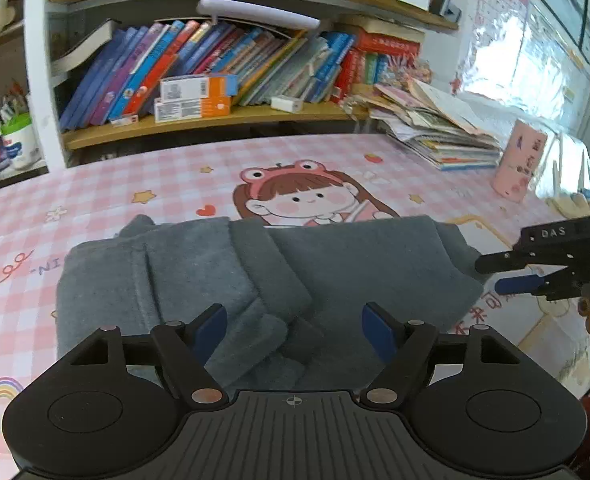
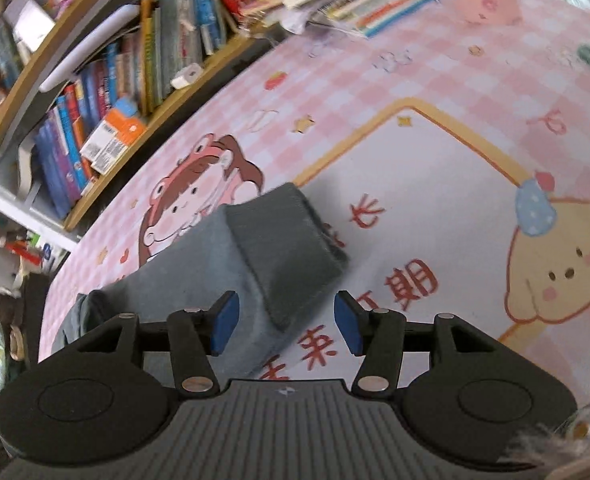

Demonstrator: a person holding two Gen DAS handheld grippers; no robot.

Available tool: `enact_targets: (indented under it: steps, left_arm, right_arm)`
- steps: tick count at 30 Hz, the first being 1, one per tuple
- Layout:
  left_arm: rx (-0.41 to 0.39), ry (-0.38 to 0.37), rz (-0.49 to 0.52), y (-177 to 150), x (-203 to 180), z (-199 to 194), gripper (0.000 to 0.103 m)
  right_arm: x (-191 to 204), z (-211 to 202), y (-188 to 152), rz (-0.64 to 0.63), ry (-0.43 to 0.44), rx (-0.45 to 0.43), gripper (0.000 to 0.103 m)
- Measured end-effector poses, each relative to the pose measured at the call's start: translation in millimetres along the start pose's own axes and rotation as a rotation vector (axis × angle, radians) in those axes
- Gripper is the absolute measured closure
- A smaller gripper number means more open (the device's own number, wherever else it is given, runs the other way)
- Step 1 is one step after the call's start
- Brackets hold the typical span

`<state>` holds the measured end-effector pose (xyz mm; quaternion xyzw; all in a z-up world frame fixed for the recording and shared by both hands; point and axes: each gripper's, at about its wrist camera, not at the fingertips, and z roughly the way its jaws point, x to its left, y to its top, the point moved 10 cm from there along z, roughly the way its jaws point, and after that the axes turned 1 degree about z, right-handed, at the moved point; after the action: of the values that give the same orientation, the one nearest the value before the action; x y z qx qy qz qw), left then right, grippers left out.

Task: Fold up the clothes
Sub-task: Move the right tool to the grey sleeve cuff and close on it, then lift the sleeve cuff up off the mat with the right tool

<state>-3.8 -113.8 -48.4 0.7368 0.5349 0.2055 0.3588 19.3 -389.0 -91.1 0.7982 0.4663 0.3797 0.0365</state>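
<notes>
Grey fleece garment (image 1: 223,280) lay folded on the pink checked worktop (image 1: 95,188), sleeves crossed over its middle. My left gripper (image 1: 294,330) hovered above its near edge, fingers spread and empty. My right gripper (image 2: 286,322) hung over the garment's right end, likewise spread, gripping nothing.

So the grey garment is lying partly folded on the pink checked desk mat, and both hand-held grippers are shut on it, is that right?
Not quite. The grey garment does lie partly folded on the pink checked desk mat, but neither gripper holds it. The left wrist view shows the left hand-held gripper open above the cloth, and the right wrist view shows the right hand-held gripper open too.
</notes>
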Motion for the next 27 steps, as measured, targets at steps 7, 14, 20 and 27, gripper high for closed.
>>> enact_targets:
  steps: [7, 14, 20, 27]
  left_arm:
    - [0.014, 0.002, 0.040, -3, -10, -1, 0.026]
    - [0.020, 0.024, 0.049, -3, -11, -2, 0.026]
    - [0.014, 0.039, 0.040, -1, -8, -4, 0.026]
    - [0.017, 0.033, 0.044, -1, -11, -1, 0.026]
  right_arm:
    - [-6, 12, -1, 0.101, 0.056, 0.058, 0.052]
    - [7, 27, 2, 0.069, 0.052, 0.073, 0.063]
    - [23, 30, 8, 0.009, 0.075, 0.035, 0.083]
    - [52, -1, 23, -0.086, 0.230, -0.125, 0.085]
